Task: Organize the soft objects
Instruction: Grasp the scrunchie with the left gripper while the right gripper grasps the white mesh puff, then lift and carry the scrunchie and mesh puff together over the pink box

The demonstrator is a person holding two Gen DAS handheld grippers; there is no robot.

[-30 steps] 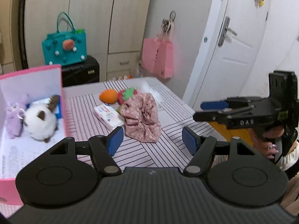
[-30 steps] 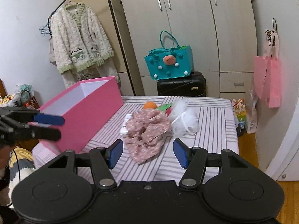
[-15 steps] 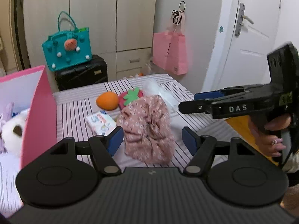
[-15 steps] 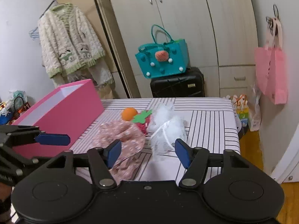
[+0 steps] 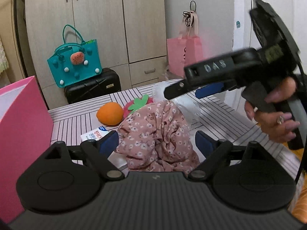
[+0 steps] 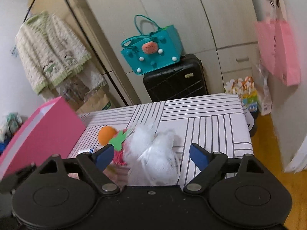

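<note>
Left gripper, jaws opening, straddles the floral cloth untouched; right gripper, jaws also opening, frames the white mesh.

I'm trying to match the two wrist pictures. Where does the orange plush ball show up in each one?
Left wrist view: the orange plush ball lies on the striped table, left of centre, beside the strawberry plush and behind the floral cloth.
Right wrist view: the ball sits lower left, just right of the pink box.
Shared landmark: the teal bag on the black suitcase.
</note>
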